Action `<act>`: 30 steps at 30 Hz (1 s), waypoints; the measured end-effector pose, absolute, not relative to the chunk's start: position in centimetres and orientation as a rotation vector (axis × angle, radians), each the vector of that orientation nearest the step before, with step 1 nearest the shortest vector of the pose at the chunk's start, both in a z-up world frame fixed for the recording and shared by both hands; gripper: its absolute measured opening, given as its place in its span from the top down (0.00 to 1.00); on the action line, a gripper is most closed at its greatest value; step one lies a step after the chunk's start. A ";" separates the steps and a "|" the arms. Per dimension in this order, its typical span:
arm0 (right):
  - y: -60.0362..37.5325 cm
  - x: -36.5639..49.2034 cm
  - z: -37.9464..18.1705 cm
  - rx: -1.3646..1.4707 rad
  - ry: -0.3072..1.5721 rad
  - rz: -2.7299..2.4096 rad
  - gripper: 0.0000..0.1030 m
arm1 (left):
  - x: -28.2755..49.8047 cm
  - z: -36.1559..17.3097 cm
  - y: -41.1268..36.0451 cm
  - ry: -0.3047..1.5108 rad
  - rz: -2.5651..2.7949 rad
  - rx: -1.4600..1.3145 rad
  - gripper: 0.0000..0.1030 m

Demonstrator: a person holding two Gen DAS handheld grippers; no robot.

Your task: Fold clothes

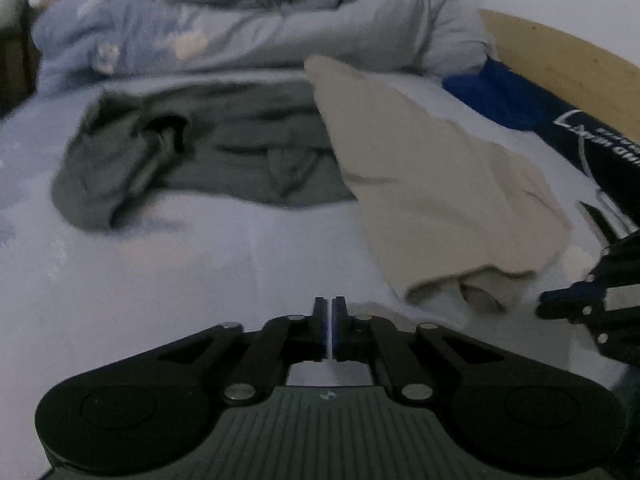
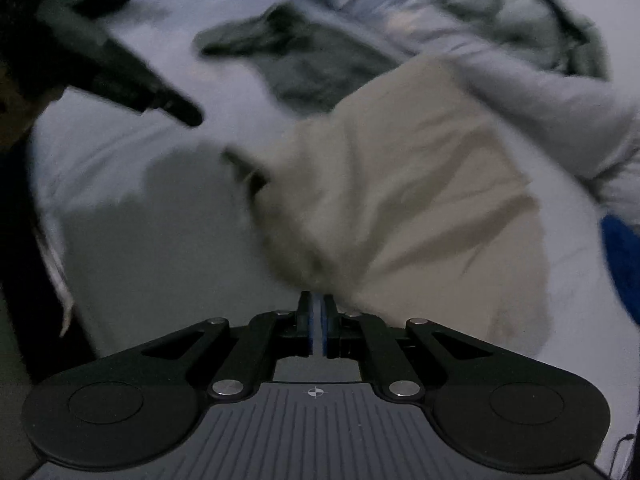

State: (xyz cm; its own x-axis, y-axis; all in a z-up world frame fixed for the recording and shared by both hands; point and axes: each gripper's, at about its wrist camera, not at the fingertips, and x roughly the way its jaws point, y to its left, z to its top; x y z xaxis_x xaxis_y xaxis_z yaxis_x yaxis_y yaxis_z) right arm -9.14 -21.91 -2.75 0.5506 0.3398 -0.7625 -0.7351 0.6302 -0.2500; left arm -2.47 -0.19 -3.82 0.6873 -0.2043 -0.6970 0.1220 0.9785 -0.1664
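Note:
A beige garment (image 1: pixel 440 184) lies on the white bedsheet (image 1: pixel 160 280), right of a crumpled dark green garment (image 1: pixel 224 152). My left gripper (image 1: pixel 330 308) is shut over bare sheet with nothing between its fingers, left of the beige garment's near corner. In the right wrist view the beige garment (image 2: pixel 420 184) bunches down to the tips of my right gripper (image 2: pixel 318 304), which is shut on its near edge. The green garment (image 2: pixel 304 64) lies beyond. The right gripper (image 1: pixel 548 308) enters the left wrist view at the right edge. The left gripper (image 2: pixel 188 114) shows at the upper left, blurred.
A grey-blue duvet and pillow (image 1: pixel 280 32) are heaped across the back of the bed. A bright blue cloth (image 1: pixel 492 92) and a dark item with white lettering (image 1: pixel 600 148) lie along the right side, against a wooden bed frame (image 1: pixel 560 56).

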 end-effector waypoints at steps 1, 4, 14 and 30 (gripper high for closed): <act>-21.9 -9.3 -2.5 -0.588 0.738 0.691 0.93 | -2.5 -3.7 0.1 0.794 -0.211 -0.148 0.81; -22.3 -9.3 -0.8 -0.475 0.691 0.676 0.73 | -1.0 -4.1 0.3 0.821 -0.268 -0.255 0.47; -23.6 -9.5 1.1 -0.259 0.596 0.597 0.43 | 5.5 -6.2 -0.1 0.929 -0.424 -0.612 0.09; -16.3 -12.7 -5.2 -0.773 0.263 0.484 0.14 | 7.2 -4.9 0.6 1.077 -0.374 -0.888 0.85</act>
State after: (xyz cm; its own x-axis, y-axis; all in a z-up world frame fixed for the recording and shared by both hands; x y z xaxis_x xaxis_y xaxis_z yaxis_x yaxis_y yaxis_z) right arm -12.71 -16.33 -5.23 0.8594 0.3203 -0.3986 -0.5087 0.6145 -0.6030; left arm 7.24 0.58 -4.95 0.4557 -0.6573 -0.6003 -0.1433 0.6114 -0.7782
